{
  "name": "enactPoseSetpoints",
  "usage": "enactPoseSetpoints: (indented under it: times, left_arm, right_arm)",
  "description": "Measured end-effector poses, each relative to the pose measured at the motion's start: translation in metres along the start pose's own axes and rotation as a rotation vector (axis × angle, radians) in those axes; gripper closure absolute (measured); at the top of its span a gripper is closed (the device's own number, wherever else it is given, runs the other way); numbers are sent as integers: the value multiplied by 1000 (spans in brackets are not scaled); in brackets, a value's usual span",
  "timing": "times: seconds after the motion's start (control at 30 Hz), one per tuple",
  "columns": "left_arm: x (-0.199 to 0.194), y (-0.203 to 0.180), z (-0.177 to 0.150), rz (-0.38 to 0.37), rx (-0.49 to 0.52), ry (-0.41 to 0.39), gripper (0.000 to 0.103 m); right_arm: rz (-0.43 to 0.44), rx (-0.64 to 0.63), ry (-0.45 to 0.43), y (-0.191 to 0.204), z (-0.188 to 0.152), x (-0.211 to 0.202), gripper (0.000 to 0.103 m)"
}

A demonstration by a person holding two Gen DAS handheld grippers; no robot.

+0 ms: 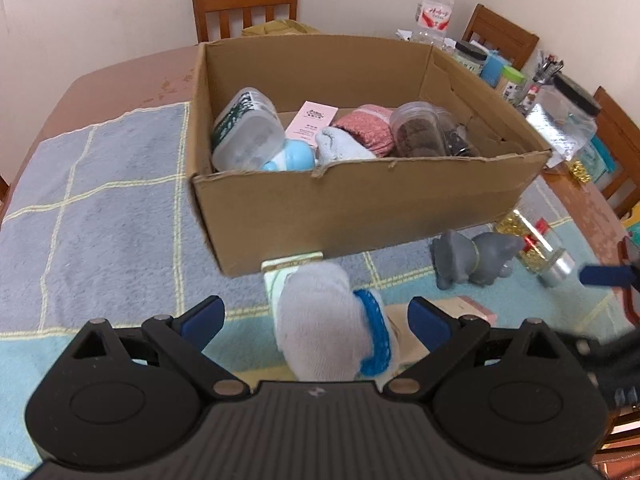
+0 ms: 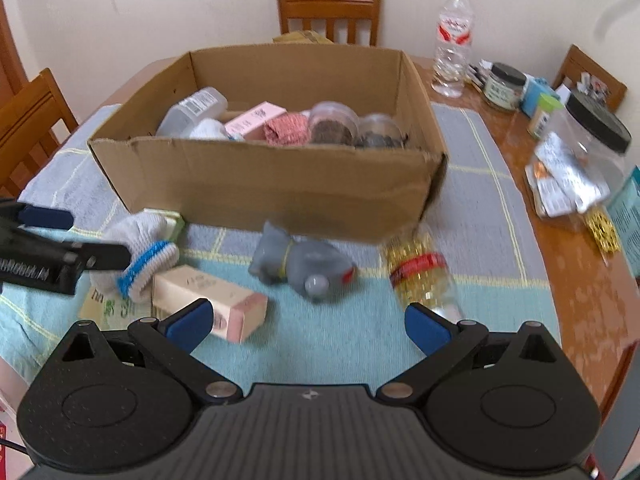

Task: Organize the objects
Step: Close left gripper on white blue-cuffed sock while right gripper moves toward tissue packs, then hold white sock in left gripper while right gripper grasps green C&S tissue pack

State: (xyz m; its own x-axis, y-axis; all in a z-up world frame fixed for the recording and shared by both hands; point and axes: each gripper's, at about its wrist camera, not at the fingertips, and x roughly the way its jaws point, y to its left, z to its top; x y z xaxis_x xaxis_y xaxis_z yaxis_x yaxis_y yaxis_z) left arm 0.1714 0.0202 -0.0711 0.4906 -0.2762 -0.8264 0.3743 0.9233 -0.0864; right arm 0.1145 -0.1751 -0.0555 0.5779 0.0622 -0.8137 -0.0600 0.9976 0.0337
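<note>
A cardboard box stands on the checked cloth and holds jars, a pink carton, a pink cloth and a grey sock. In front of it lie a rolled grey sock with a blue cuff, a pink carton, a grey toy animal and a bottle of gold bits. My left gripper is open with its fingers either side of the sock, not closed on it. My right gripper is open and empty above the cloth, short of the toy.
A water bottle, small jars and a large clear jar with a black lid crowd the table's right side. Wooden chairs stand around the table. A green packet lies under the sock.
</note>
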Motion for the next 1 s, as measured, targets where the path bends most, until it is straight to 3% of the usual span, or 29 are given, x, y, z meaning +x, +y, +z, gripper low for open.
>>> enactPoseSetpoints:
  times: [0.3,0.4,0.73,1.0]
  left_arm:
    - [37,-1,-1,43,17,48,5]
    - [35,6,-8,37,6,56,5]
    - [19,36,-27,119,-21,76,5]
    - [11,51,-37,150,-3,57,5]
  right_arm:
    - [-2,-1,43,2,-17,2,0]
    - [5,-10,54,3,-18,4,0]
    - [68,-134,100,19,-24,20,0]
    - [165,-228,134,36,-32,33,0]
